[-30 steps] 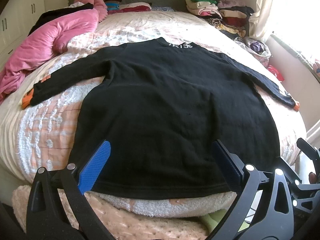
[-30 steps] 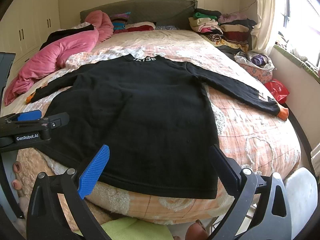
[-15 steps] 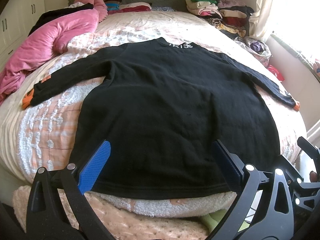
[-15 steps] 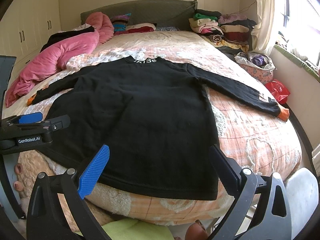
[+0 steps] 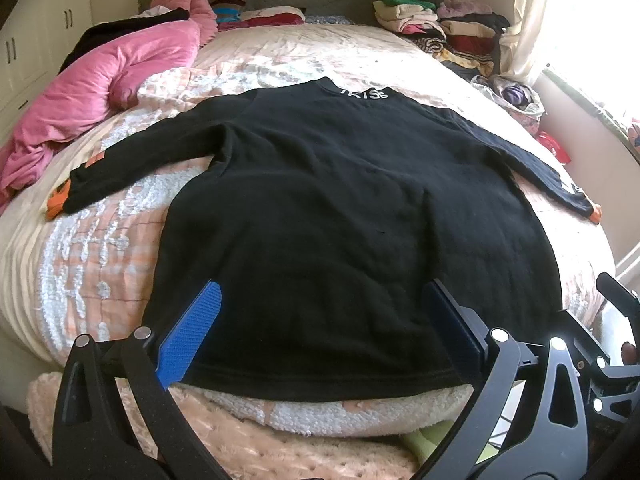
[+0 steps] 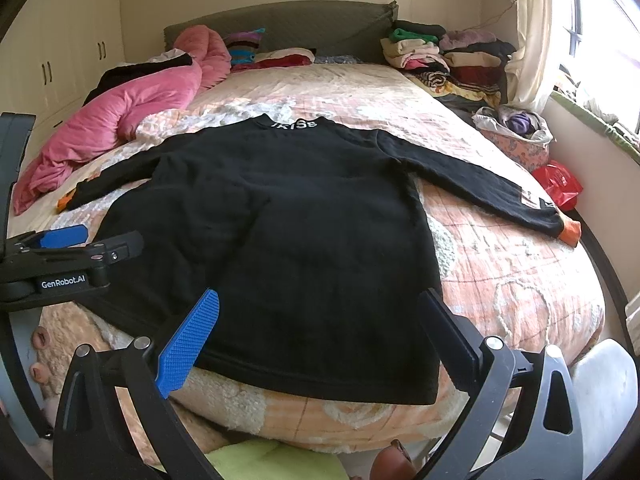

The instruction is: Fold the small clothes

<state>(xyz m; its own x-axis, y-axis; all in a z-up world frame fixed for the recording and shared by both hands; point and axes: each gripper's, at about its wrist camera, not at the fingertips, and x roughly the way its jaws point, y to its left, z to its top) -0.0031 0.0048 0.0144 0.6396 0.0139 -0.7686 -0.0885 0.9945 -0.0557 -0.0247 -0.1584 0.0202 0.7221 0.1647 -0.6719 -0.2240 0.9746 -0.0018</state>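
Sunlit from a window beside it, the bed (image 6: 500,280) fills both views, covered with a peach and white bedspread (image 5: 100,248). Everything else is best placed against the black sweater (image 5: 340,220), which lies spread flat across the near half of the mattress, sleeves out to either side and collar with white lettering pointing toward the headboard (image 6: 280,28). Laid out this way, with the hem at the foot edge closest to the person, it seems arranged for folding: every seam is exposed and within reach.

Beyond the sweater's one sleeve, a pink duvet (image 5: 112,76) is bunched against the bed's side, likely pushed off to clear working room. Beyond the other shoulder, near the headboard, stacked clothes (image 6: 448,56) sit in piles, and a small basket of laundry (image 6: 516,132) stands off that sleeve, toward the window.

Each tool hovers just short of the hem. The left hand-held gripper (image 5: 320,316) has its jaws spread wide and empty, framing the hem's middle; the right hand-held gripper (image 6: 316,316) is likewise released and grasps nothing, aimed at the hem nearer the orange-cuffed sleeve. From the right camera, the left tool shows off the sweater's opposite side.

No fold has been made yet. A sensible start would be pinching a sleeve or a hem corner.
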